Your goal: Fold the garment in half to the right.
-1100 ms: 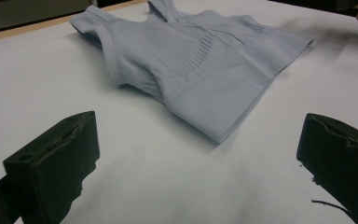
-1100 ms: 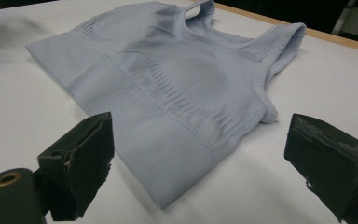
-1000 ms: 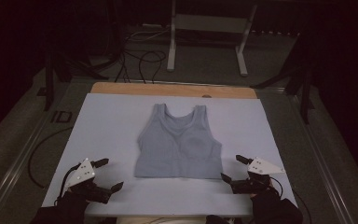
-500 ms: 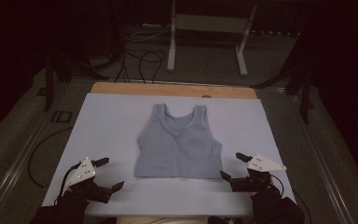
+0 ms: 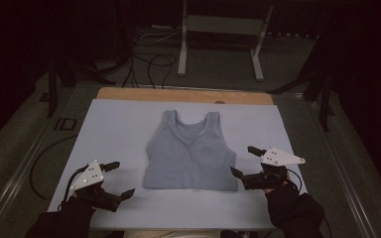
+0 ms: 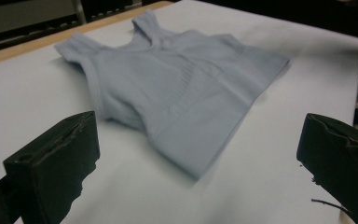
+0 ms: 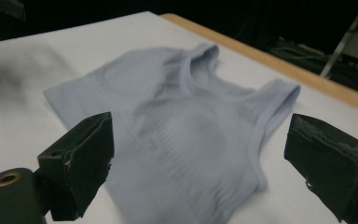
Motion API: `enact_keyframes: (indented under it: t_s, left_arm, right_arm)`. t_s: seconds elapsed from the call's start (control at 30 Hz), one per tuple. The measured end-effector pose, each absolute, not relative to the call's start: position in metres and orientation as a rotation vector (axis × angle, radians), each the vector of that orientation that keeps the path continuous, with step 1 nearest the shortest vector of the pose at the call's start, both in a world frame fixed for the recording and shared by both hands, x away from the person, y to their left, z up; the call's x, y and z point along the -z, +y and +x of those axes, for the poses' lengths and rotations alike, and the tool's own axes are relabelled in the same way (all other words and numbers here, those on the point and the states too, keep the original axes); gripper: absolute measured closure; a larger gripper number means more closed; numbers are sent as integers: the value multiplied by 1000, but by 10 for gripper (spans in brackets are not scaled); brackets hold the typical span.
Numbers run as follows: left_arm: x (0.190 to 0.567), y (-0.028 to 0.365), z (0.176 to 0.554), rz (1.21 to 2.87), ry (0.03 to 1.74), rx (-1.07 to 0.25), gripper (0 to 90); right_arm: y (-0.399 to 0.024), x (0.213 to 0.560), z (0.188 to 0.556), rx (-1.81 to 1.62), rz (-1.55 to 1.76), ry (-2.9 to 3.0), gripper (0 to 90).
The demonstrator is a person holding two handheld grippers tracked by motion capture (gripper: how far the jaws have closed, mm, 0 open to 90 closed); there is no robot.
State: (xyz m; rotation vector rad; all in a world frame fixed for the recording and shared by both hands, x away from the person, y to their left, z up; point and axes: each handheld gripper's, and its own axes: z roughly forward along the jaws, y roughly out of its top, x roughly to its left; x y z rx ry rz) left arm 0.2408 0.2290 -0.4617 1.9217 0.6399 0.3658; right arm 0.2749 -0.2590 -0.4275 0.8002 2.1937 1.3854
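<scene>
The room is dim. A white-covered table with a bare wooden far edge stands on grey floor. Behind it, a pale metal stand and black cables lie in shadow.

overall light: dim; the room around the table is near black, only the white tabletop lit, seemingly from above.
high view: soft and grainy; floor and cables at the far side barely readable.
shadows: faint and short under the grey top and beside each gripper.
left gripper view: jaws large and dark; near tabletop slightly soft.
right gripper view: top blurred, a smeared grey shadow at far left.
glare: mild bloom on the white surface.
</scene>
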Motion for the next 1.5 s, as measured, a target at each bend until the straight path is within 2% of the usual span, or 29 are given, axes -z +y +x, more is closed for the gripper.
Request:
enact_keyframes:
  t_s: [0.33,0.63,1.0,1.5]
  left_arm:
    - [438,222,249,1950,588,-376,1]
    - [424,213,257,1978,547,-379,1]
    - [420,199,266,2009,501,-389,1]
    - [427,178,277,2087,453,-310,1]
  right_arm:
    - [-234,389,301,-1385,702,2192,83]
    - [-208,371,326,-1394,639,2212,83]
    - [-169,368,361,-1420,609,2252,84]
    - [-121,381,413,-1408,636,2334,84]
